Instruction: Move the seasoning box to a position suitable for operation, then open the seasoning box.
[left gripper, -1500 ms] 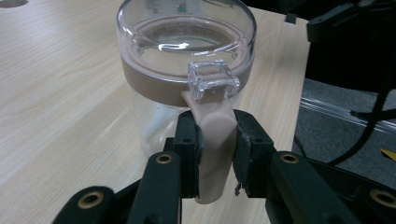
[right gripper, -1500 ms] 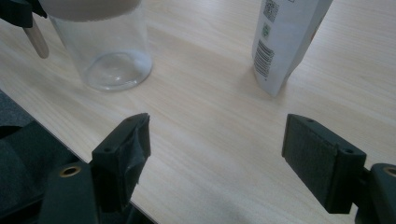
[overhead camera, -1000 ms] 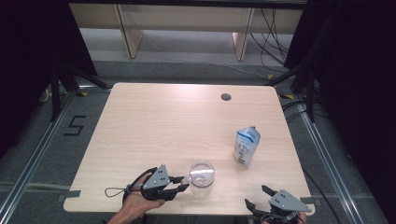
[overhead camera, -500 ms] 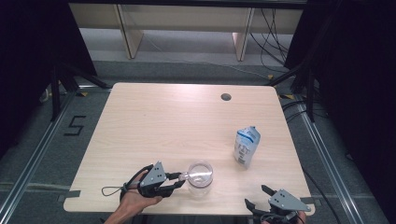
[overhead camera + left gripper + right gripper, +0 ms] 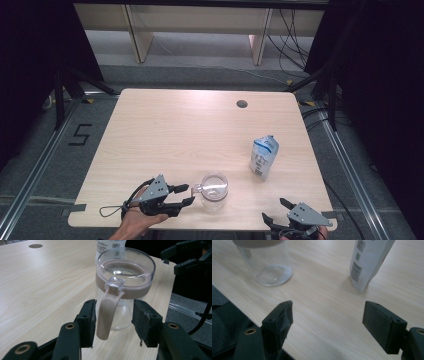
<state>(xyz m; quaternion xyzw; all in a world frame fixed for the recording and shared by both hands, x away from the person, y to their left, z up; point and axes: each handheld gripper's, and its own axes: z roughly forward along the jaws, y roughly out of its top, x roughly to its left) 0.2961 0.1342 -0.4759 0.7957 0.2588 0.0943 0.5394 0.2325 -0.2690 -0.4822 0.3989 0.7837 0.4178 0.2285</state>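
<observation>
Pouch [image 5: 372, 262] shows barcode and QR code; wording unreadable.

Light wood table [image 5: 165, 135], rounded corners. White pouch [image 5: 263, 157] with blue print stands upright near right edge, leaning a little; barcode and QR code on its side. Dark round grommet hole [image 5: 242, 104] near far edge, toward far right corner.

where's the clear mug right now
In the high view the clear mug stands near the table's front edge, left of the white pouch; its handle sits between the left claw's open jaws, untouched.
</observation>
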